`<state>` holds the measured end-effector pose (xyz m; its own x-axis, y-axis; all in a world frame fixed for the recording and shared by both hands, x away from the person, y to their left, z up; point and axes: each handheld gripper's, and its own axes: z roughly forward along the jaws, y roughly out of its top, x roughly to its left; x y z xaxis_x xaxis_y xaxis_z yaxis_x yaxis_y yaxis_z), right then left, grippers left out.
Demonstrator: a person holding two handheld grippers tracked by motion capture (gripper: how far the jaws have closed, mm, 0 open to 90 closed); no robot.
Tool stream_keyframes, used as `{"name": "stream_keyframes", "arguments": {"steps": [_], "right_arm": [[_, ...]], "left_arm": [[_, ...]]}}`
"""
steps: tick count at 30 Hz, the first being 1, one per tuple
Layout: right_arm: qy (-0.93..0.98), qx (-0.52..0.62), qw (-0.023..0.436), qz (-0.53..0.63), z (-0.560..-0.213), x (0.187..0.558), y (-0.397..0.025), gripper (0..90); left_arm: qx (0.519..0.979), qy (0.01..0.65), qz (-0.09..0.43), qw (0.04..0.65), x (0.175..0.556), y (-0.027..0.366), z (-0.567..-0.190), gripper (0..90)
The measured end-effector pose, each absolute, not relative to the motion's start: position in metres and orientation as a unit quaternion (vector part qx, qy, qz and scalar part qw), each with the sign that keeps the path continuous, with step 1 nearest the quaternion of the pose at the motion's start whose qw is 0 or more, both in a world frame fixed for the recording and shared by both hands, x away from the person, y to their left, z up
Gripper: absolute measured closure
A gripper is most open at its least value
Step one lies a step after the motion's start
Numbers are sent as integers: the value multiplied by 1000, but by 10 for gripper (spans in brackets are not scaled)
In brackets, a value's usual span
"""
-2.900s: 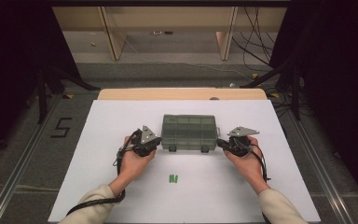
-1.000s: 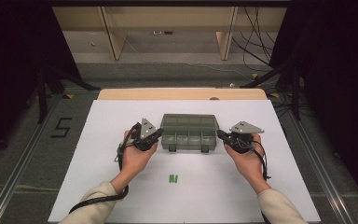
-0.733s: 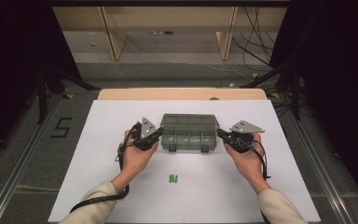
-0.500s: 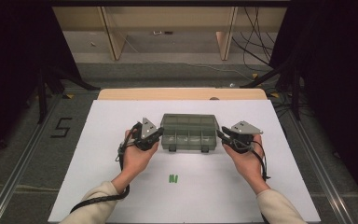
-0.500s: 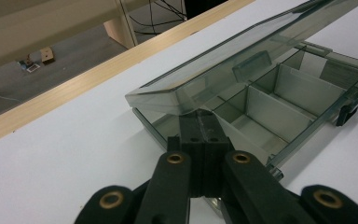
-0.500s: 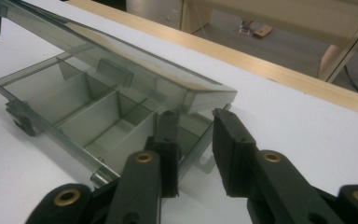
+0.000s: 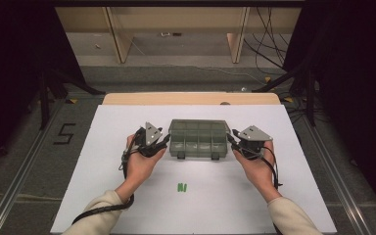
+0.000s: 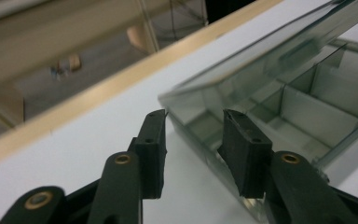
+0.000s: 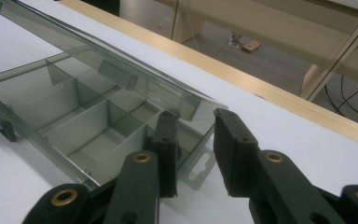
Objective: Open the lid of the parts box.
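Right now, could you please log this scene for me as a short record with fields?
Setting: white table, person's forearms entering from the near side
Main item: clear compartment box, lid raised partway, compartments look empty
Left hand-held gripper: open, jaws straddling the box's left end wall
Right hand-held gripper: open, jaws straddling the box's right end by its hang tab
Other: small green piece on the table, nearer the person than the box

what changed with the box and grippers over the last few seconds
Both grippers, left and right, closed in on the ends of the box, and its lid is now tilted up. Both stay open. The green bit has not moved.
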<state>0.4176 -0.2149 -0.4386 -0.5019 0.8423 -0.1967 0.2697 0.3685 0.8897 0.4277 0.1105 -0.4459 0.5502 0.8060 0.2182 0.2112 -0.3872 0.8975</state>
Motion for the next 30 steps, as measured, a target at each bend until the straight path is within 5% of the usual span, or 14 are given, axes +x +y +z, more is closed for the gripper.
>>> {"name": "stream_keyframes", "arguments": {"steps": [11, 30], "right_arm": [[752, 368, 349, 421, -434, 426, -212, 734], [726, 375, 386, 429, -421, 452, -204, 849]], "left_arm": [[769, 281, 375, 436, 438, 102, -439, 710], [750, 295, 374, 460, 464, 97, -428, 771]]}}
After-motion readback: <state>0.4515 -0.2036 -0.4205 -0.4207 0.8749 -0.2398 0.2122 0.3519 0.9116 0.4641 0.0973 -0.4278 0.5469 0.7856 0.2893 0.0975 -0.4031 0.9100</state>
